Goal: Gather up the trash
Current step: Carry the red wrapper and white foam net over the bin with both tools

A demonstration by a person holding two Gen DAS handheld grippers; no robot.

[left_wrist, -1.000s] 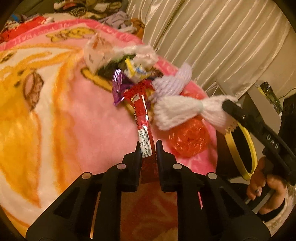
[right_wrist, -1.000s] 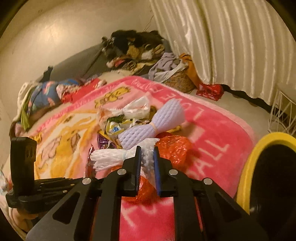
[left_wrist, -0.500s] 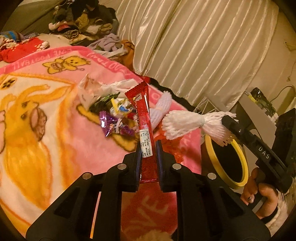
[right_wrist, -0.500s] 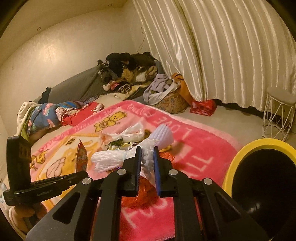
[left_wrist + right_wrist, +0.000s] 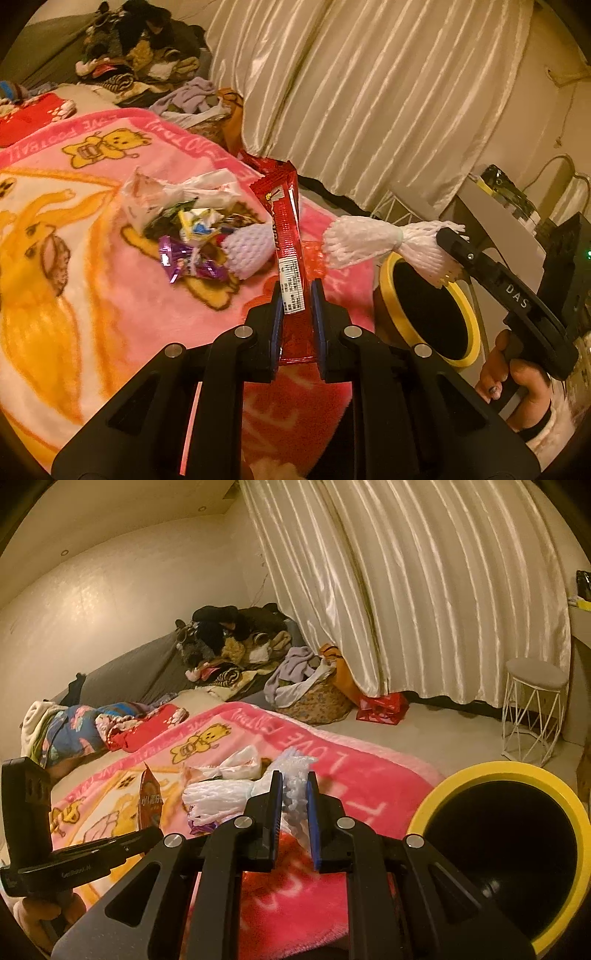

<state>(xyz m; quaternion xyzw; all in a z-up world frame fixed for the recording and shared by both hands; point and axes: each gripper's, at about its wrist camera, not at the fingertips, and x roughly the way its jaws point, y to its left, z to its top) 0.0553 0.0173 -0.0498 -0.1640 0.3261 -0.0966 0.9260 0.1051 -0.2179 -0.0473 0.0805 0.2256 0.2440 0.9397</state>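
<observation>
A pink cartoon-bear blanket covered the floor, with a heap of clothes at its far edge and pleated cream curtains behind. On the blanket, left of centre, lay a small pile of litter: a crumpled white plastic bag, a purple foil wrapper and a lavender foam fruit net. The left gripper, jaws nearly closed, pinched the lower part of a long red snack wrapper, which stood upright above the blanket. To its right, the right gripper was clamped tight on one flared end of a white foam fruit net, held clear of the blanket beside the near-left rim of a black bin with a yellow rim. The bin stood on the floor just off the blanket's right edge, its mouth open. A person's hand gripped the right tool's handle at the lower right. In the right wrist view a white wire stool stood far right by the curtains, and a red bag lay at the curtain hem.
</observation>
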